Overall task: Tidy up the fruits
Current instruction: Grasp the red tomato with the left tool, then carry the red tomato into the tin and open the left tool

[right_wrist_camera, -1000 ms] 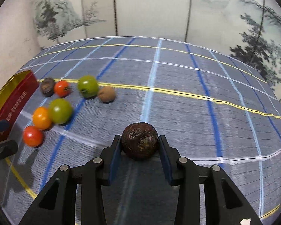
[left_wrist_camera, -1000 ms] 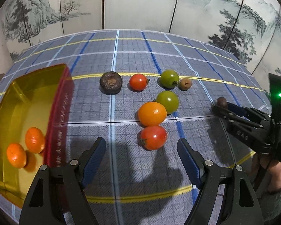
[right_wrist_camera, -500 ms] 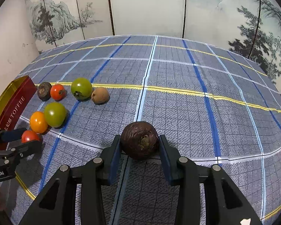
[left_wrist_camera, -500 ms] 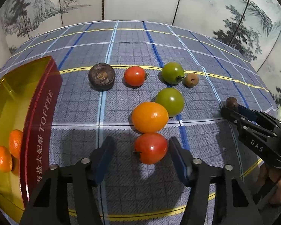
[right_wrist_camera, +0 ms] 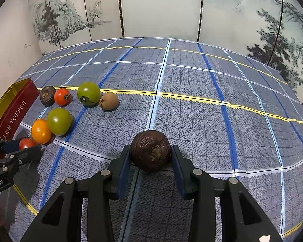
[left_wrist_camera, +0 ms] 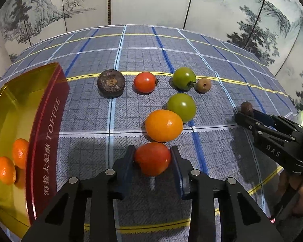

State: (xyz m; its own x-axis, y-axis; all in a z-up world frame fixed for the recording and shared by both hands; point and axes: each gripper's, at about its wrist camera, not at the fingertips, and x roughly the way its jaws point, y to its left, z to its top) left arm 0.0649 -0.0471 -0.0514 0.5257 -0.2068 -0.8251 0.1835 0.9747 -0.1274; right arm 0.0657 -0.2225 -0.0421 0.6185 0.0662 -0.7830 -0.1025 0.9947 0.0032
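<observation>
Having just been closing from a wide spread, now clenching the red tomato point(left_wrist_camera: 152, 159) between the blue pads of the left gripper point(left_wrist_camera: 152, 161), tomato resting on the checked cloth point(left_wrist_camera: 131, 60). Sitting touching or nearly touching the tomato's far side: an orange fruit point(left_wrist_camera: 164, 125), with a green tomato point(left_wrist_camera: 181, 107) pressing against that one beyond. Lying farther ahead in a row: a dark wrinkled fruit point(left_wrist_camera: 111, 83), a second red tomato point(left_wrist_camera: 144, 82), another green tomato point(left_wrist_camera: 184, 78) and a small brown fruit point(left_wrist_camera: 203, 85). Standing off to the left of the gripper: a gold and red toffee tin point(left_wrist_camera: 48, 113), holding two small oranges point(left_wrist_camera: 12, 161).

Gripping a dark round fruit point(right_wrist_camera: 150, 150) firmly in the right gripper point(right_wrist_camera: 150, 157), unmoved over the cloth, well apart to the right of the cluster.

Probably best: lifting straight up before swinging left, avoiding nudging the orange fruit; squeezing gently, skin likely soft and bruising easily; clearing the tin's red wall before lowering and letting go.
</observation>
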